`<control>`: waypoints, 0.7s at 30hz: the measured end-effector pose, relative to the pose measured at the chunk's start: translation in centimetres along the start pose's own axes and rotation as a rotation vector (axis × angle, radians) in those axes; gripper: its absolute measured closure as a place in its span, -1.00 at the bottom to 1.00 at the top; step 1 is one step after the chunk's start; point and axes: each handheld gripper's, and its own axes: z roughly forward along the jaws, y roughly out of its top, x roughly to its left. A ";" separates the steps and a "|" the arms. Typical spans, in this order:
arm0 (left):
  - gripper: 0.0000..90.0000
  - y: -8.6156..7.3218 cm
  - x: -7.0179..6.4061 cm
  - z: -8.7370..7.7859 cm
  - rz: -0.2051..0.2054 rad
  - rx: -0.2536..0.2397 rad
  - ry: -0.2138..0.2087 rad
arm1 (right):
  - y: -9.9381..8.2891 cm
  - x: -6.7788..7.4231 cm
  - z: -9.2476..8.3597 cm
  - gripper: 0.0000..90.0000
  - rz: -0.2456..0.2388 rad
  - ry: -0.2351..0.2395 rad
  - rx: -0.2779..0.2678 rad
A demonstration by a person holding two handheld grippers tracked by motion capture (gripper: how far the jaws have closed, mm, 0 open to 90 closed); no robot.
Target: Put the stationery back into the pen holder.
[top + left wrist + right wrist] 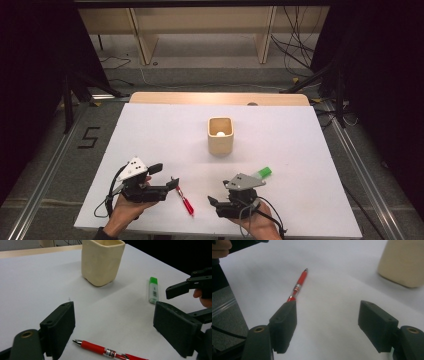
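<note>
**Hovering over a white table, both grippers empty**

Lying on the near part of the white table, the red pen sits between the two grippers, tip pointing away from the person. The left gripper is just beside the pen's far end, jaws apart with nothing between them; in the left gripper view the pen lies on the table below the gap. The right gripper is near the pen on the other side, jaws also wide apart and empty; in the right gripper view the pen shows past its left jaw.

A cream cup stands upright at the table's middle with a small white thing inside. A green-capped stick lies flat, just beyond the right gripper.

The table top is plain and matt, with a pale wooden edge at its far side. Around it runs grey floor marked with a black "5", metal rails along both sides, loose cables and a light wooden shelf frame at the back; the room's sides are dark.
</note>
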 end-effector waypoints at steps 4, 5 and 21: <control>-0.62 -0.1 -0.1 -0.1 0.008 0.003 0.001 | 0.6 0.9 1.2 -0.26 -0.013 0.015 0.021; -0.62 -0.1 -0.1 -0.2 0.013 0.005 0.005 | 0.7 1.1 1.6 -0.26 -0.024 0.017 0.030; -0.65 -0.4 0.7 -0.9 -0.011 -0.022 0.032 | 2.3 3.1 6.3 -0.21 -0.068 0.070 0.120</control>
